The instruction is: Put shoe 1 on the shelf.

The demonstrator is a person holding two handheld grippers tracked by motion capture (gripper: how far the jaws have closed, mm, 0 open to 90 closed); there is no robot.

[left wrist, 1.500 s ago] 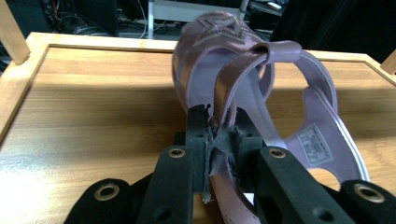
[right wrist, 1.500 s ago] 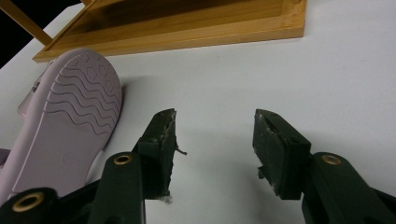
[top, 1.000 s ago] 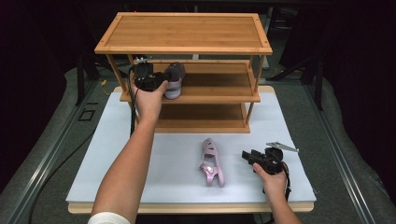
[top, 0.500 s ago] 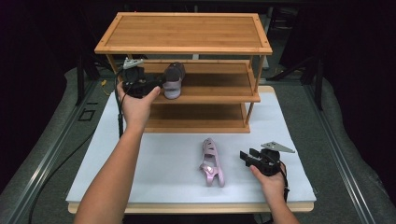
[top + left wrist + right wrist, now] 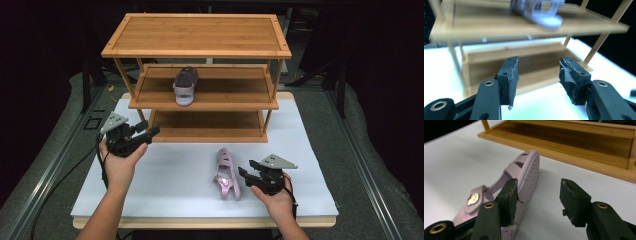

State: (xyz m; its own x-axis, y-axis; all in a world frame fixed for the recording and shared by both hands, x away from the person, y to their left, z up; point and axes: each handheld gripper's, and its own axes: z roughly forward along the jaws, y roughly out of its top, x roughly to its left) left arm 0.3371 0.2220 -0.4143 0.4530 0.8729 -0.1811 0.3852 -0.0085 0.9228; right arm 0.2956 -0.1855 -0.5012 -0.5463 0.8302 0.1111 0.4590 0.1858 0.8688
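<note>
Now, from the high view I see the small pink moulded-rubber sandal (image 5: 226,174) lying on its side on the white table (image 5: 170,175), low and right of centre in the frame, toe towards the three-tier bamboo shoe rack (image 5: 200,75). Its mate, a mauve-grey rubber sandal (image 5: 185,86), already sits on the middle shelf, upper centre. My right claw (image 5: 246,172) hangs just beside the pink sandal's heel end, jaws apart with nothing in them. My left claw (image 5: 150,131) is at centre left, near the rack's lower corner, also spread and empty.

In the left gripper view the claw (image 5: 537,75) has just been opening, with nothing between its pads; the grey sandal (image 5: 539,12) blurs across the top of the frame on its shelf.

In the right gripper view the claw (image 5: 537,197) stands wide, its jaws having just opened a little further, and the pink sandal (image 5: 524,177) lies at left and centre, sole edge facing me, one pad just in front of its strap. A small cat-face badge (image 5: 472,198) marks that strap.

I judge the sandal light, and springy rather than stiff, so nothing fragile. The sole looks thick enough to pinch across its edge near the heel or mid-foot; the thin straps would likely fold and let it swing.
</note>
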